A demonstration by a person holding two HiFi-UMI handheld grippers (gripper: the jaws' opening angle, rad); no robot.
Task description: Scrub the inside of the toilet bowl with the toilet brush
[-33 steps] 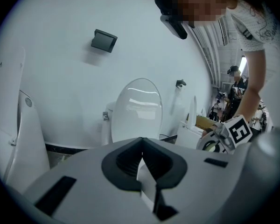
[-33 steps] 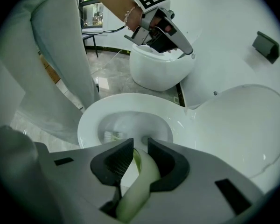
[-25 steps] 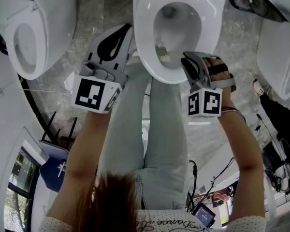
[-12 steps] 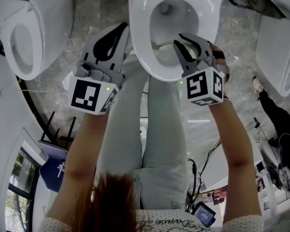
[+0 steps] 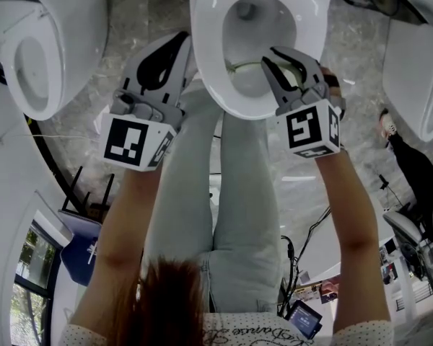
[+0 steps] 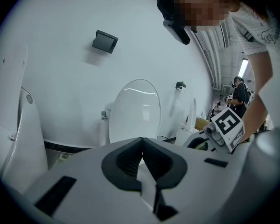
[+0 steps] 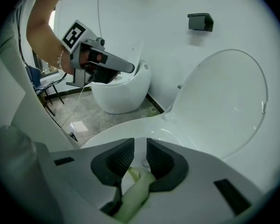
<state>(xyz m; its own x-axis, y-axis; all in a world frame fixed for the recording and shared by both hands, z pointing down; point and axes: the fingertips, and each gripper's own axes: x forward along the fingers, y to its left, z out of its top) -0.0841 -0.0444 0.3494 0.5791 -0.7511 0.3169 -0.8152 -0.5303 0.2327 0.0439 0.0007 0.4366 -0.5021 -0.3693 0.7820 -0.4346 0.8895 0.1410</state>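
The white toilet bowl (image 5: 206,63) stands open at the top middle of the head view, its lid (image 7: 224,106) raised behind it. My right gripper (image 5: 271,56) reaches over the bowl's near right rim, shut on the pale green handle of the toilet brush (image 7: 135,190). The handle (image 5: 239,65) runs left across the inside of the bowl; I cannot make out the brush head. My left gripper (image 5: 179,45) hangs left of the bowl, outside the rim, shut with nothing between its jaws (image 6: 142,155).
Another toilet (image 5: 36,49) stands at the left and a third one (image 5: 418,71) at the right. The person's legs (image 5: 224,193) stand right in front of the bowl. A blue chair (image 5: 79,247) and cables lie on the marble floor behind.
The right gripper has moved up and left over the rim. The brush head that showed low in the bowl has swung out of sight. The left gripper has barely shifted.
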